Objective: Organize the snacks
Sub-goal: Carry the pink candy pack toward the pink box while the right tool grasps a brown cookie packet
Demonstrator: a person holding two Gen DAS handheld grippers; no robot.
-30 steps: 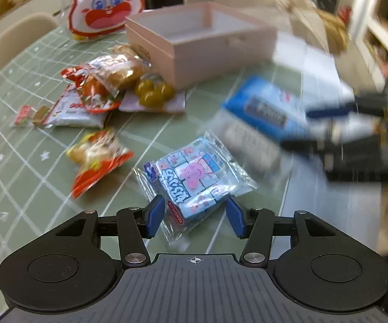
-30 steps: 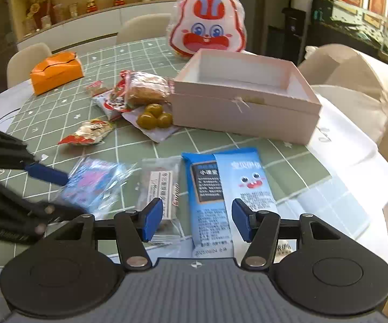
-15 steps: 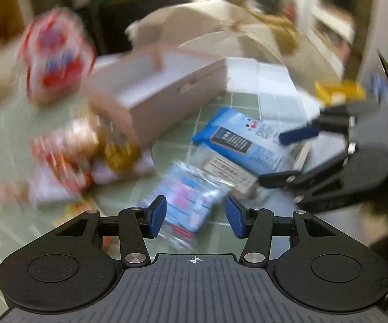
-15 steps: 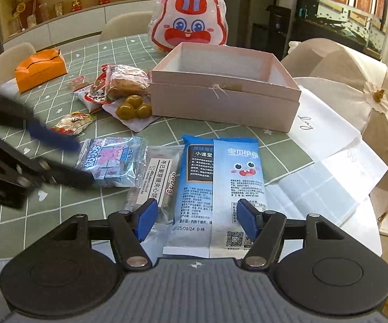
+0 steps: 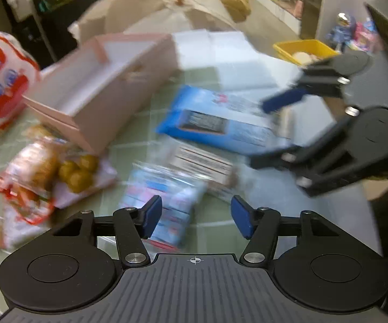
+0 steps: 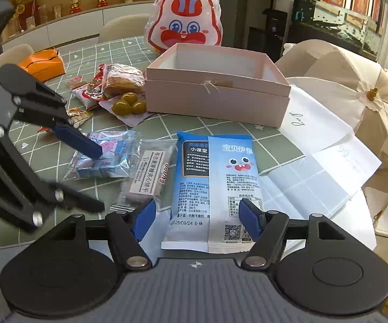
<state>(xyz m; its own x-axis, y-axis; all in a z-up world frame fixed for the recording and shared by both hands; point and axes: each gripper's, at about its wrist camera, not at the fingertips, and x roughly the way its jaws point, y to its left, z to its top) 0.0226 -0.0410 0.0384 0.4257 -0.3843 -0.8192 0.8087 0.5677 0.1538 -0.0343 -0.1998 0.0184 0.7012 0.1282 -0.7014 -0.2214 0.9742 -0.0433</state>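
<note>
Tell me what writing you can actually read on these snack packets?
"2025/09/24": darker blue packet, bottom edge.
"宝贝伊伊": lighter blue packet, top.
"小课堂": darker blue packet's black panel.
Clear-wrapped biscuit: label too small.
Everything else: blurred or too small.

The blue snack packet (image 6: 215, 185) reads "宝贝伊伊", "小课堂" and "2025/09/24"; the clear-wrapped biscuit (image 6: 146, 177) reads "Goong".

Sporting matte black bodies on both, left gripper (image 5: 195, 216) and right gripper (image 6: 196, 216), showing blue pads, silver screws, ribbed grey decks.
</note>
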